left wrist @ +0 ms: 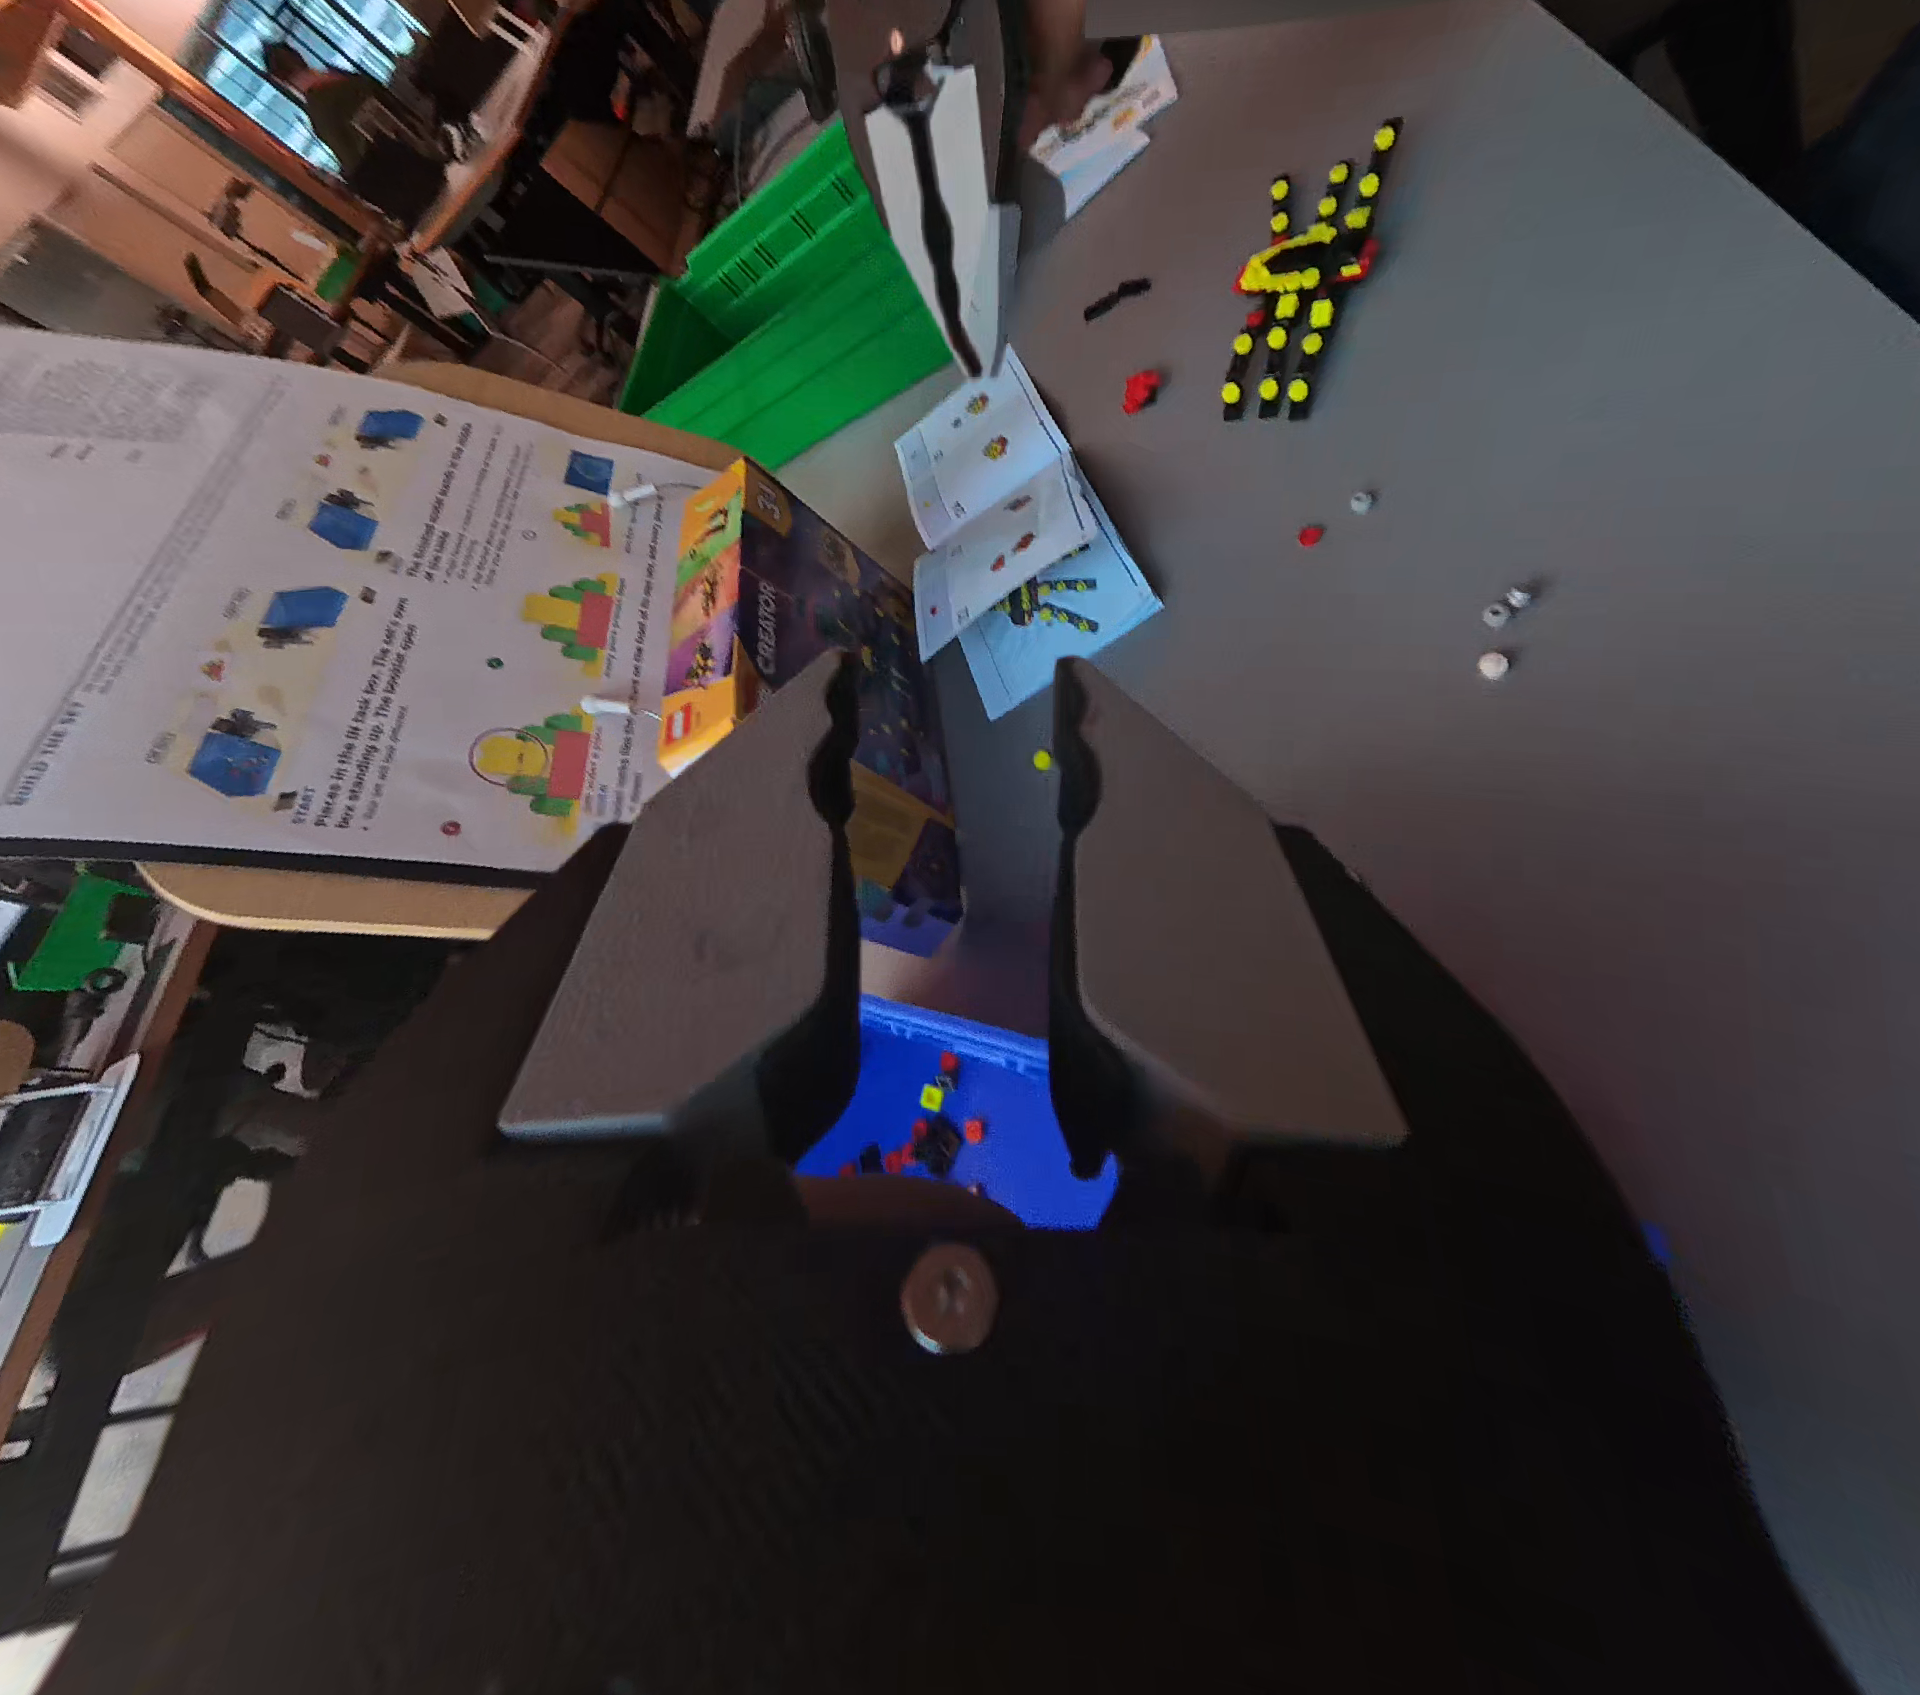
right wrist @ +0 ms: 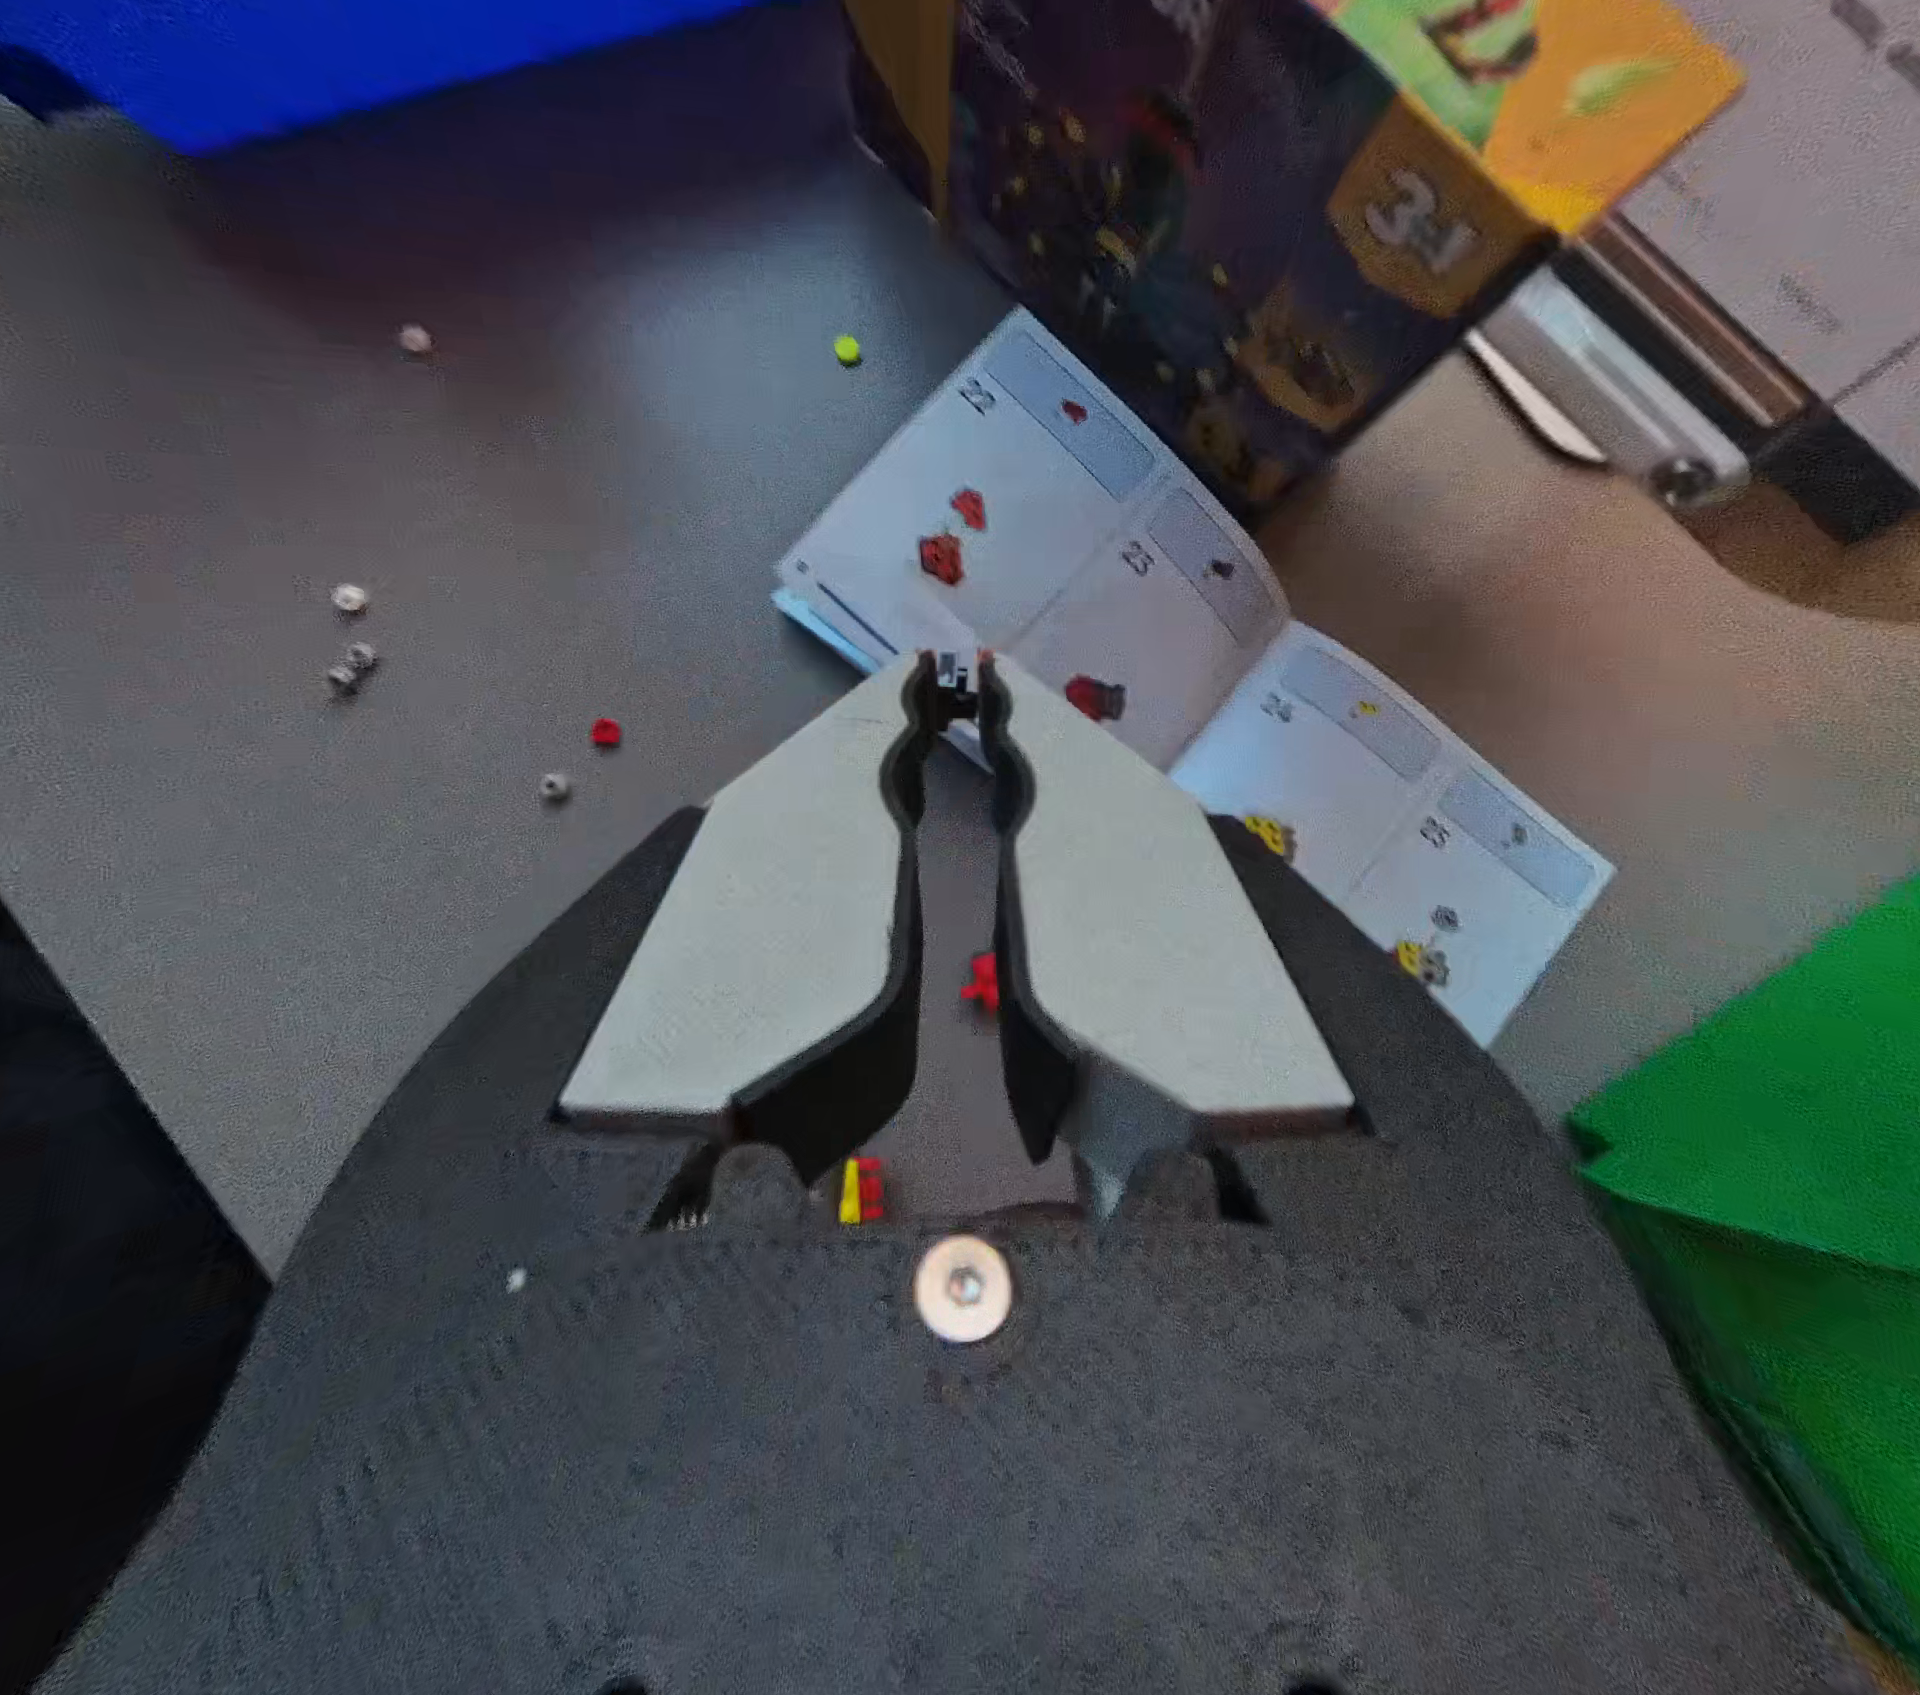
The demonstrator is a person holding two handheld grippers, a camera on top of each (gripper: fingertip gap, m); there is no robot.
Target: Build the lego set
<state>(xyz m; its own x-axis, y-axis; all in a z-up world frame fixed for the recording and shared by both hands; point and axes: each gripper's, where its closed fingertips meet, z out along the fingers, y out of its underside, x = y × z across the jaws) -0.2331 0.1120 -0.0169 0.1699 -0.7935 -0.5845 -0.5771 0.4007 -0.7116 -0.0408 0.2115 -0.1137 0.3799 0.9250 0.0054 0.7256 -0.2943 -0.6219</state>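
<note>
My right gripper (right wrist: 954, 666) is shut on a small black and grey lego piece (right wrist: 952, 681), held above the open instruction booklet (right wrist: 1049, 523). It also shows in the left wrist view (left wrist: 971, 362), jaws together, over the booklet (left wrist: 997, 482). My left gripper (left wrist: 956, 689) is open and empty, above the blue tray (left wrist: 997, 1074) that holds several small pieces. The black and yellow part-built model (left wrist: 1299, 274) lies flat on the grey table (left wrist: 1558, 814) to the right. Loose pieces lie near it: a red one (left wrist: 1140, 390), a black one (left wrist: 1117, 298) and a yellow stud (left wrist: 1042, 759).
The lego box (left wrist: 821, 606) stands left of the booklet, beside a printed sheet (left wrist: 312, 606). A green bin (left wrist: 790, 315) sits past the table edge. Small grey pieces (left wrist: 1507, 606) and a tiny red one (left wrist: 1309, 536) are scattered on the table. A red piece (right wrist: 980, 980) lies under my right gripper. My right fingertips sit around 25 cm from my left ones.
</note>
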